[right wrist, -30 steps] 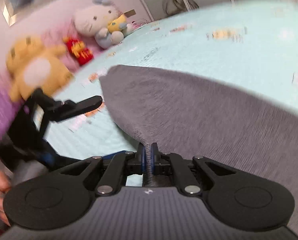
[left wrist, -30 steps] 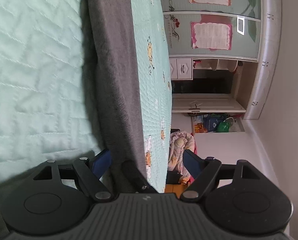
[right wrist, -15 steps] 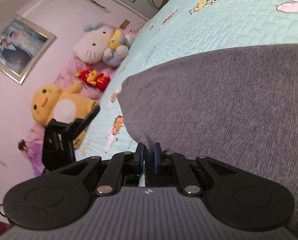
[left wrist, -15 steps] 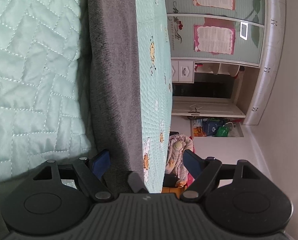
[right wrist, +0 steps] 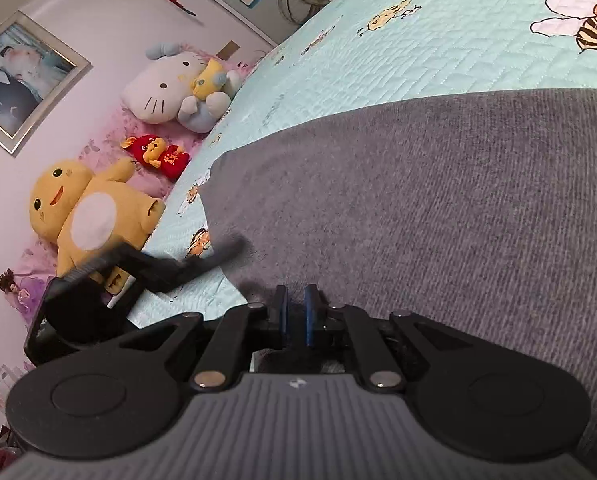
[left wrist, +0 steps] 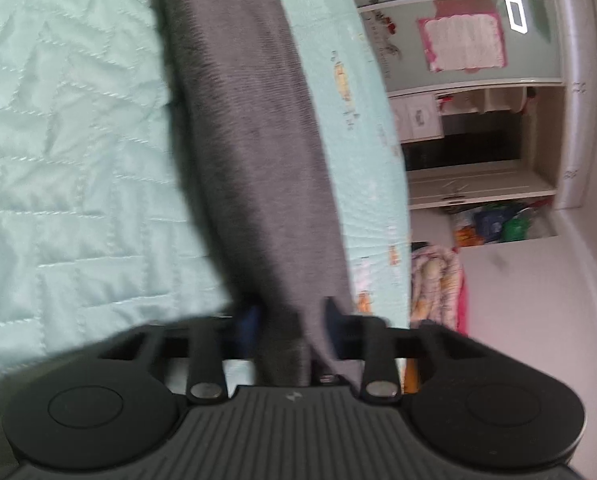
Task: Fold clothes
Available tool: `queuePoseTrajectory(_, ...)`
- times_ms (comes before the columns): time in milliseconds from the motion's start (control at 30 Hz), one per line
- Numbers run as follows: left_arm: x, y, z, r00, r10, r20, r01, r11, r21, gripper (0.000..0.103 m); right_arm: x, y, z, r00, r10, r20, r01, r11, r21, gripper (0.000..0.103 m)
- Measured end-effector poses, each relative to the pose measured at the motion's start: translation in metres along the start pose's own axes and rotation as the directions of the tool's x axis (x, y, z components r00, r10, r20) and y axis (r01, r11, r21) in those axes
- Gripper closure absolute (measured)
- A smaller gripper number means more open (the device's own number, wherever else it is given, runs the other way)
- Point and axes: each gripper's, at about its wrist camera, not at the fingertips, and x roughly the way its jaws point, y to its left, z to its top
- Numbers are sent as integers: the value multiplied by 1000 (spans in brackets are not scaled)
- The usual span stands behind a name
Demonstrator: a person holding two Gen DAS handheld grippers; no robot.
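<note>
A grey knit garment (right wrist: pixel 418 220) lies spread on a mint quilted bedspread (right wrist: pixel 418 40). My right gripper (right wrist: pixel 295 292) sits at its near corner. Its jaws are closing to a narrow dark slit with the garment's edge running into it. In the left wrist view, which is blurred, the garment (left wrist: pixel 250 160) stretches away as a long fold over the bedspread (left wrist: pixel 58 140). My left gripper (left wrist: pixel 292 312) is closing, and the bunched cloth fills the space between its pads. One of the left gripper's fingers (right wrist: pixel 218 252) shows in the right wrist view, touching the garment's left edge.
Plush toys line the head of the bed: a white cat (right wrist: pixel 166 88), a yellow one (right wrist: pixel 86 216) and a small red one (right wrist: pixel 158 152). Beyond the bed's far edge stand a wardrobe (left wrist: pixel 478 40), bags on the floor (left wrist: pixel 498 224) and a patterned bundle (left wrist: pixel 434 276).
The left jaws have gone from wide apart to closed in on the grey fold. The right gripper has rolled and sunk, and the garment now lies flatter on the bed.
</note>
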Motion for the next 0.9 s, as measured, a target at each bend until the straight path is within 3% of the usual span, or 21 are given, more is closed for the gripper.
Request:
queuePoseTrajectory(100, -3, 7, 0, 1000, -7, 9, 6, 998, 61, 96, -4, -2, 6, 999, -41, -2, 41, 999, -15, 92)
queuePoseTrajectory(200, -6, 10, -1, 1000, -9, 20, 7, 991, 135, 96, -12, -10, 20, 994, -111, -2, 111, 993, -43, 103)
queuePoseTrajectory(267, -8, 11, -1, 1000, -9, 25, 5, 984, 176, 95, -24, -40, 38, 990, -129, 54, 127, 991, 43, 103)
queuePoseTrajectory(400, -9, 13, 0, 1000, -4, 14, 1, 975, 223, 95, -54, -58, 59, 944, -262, 202, 246, 964, 101, 103)
queuePoseTrajectory(467, -10, 14, -2, 1000, 0, 16, -4, 969, 249, 94, -54, -43, 52, 955, -227, 192, 222, 974, 48, 97)
queuePoseTrajectory(567, -11, 17, -5, 1000, -3, 20, -3, 966, 260, 94, -43, -36, 42, 978, -168, 125, 169, 986, 3, 103)
queuePoseTrajectory(633, -10, 15, -6, 1000, 0, 23, -6, 967, 256, 94, -49, -58, 46, 965, -203, 166, 189, 977, 99, 103)
queuePoseTrajectory(667, -9, 14, -6, 1000, 2, 24, -8, 967, 254, 94, -53, -62, 49, 947, -251, 199, 229, 965, 124, 103)
queuePoseTrajectory(700, -9, 13, -6, 1000, 4, 25, -10, 968, 252, 94, -60, -53, 52, 907, -336, 254, 314, 941, 123, 103)
queuePoseTrajectory(733, -8, 11, -6, 1000, 6, 27, -13, 968, 250, 94, -59, -43, 53, 894, -357, 272, 342, 934, 101, 99)
queuePoseTrajectory(833, -8, 11, -6, 1000, 2, 26, -8, 971, 239, 94, -24, -6, 48, 974, -165, 158, 176, 983, -57, 99)
queuePoseTrajectory(900, -7, 11, -5, 1000, -1, 24, -4, 973, 232, 94, 3, 13, 46, 997, -64, 38, 69, 988, -141, 100)
